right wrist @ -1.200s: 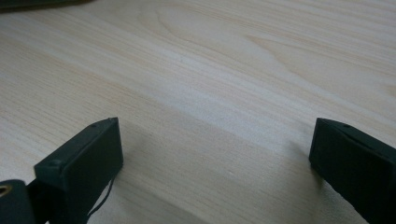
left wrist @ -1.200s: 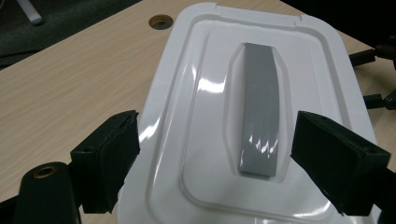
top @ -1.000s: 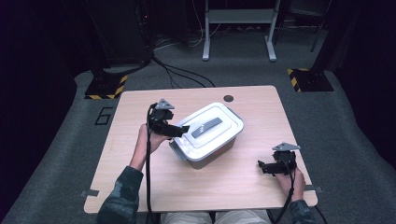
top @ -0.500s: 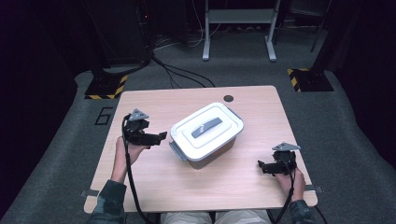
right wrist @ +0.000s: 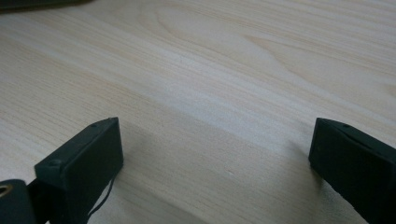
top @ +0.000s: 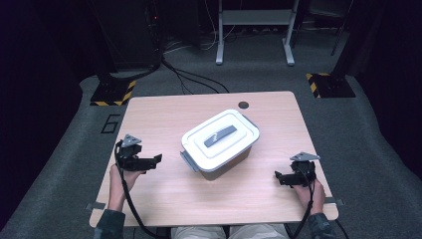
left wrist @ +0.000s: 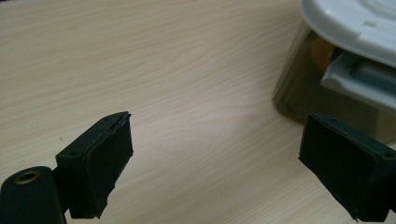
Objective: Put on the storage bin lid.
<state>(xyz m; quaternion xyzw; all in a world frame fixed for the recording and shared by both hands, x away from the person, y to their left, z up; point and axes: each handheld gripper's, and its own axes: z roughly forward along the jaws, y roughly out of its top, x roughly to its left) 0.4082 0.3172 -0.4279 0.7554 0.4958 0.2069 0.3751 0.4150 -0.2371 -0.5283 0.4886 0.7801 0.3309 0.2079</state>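
Pulled back from the box's lid since a second ago, the left hand-held gripper (top: 149, 162) now sits low over the left part of the table (top: 164, 114), well apart from the box, while the right hand-held gripper (top: 284, 178) has kept its place near the table's right front corner. From the high view, the lidded box (top: 219, 143) stands askew in the middle of the table, its white lid (top: 239, 123) on and a grey handle (top: 220, 136) across the top; both hand-held grippers point inward toward it, neither touching it.

Along the left hand-held gripper (left wrist: 212, 161), the jaws stand spread and have just been opening, with bare wood between them; the box's smoky wall (left wrist: 299, 88) and white lid rim (left wrist: 345, 28) sit at the upper right, just past the right jaw.

Along the right hand-held gripper (right wrist: 215, 158), the jaws are spread wide over plain wood grain, pinching nothing.
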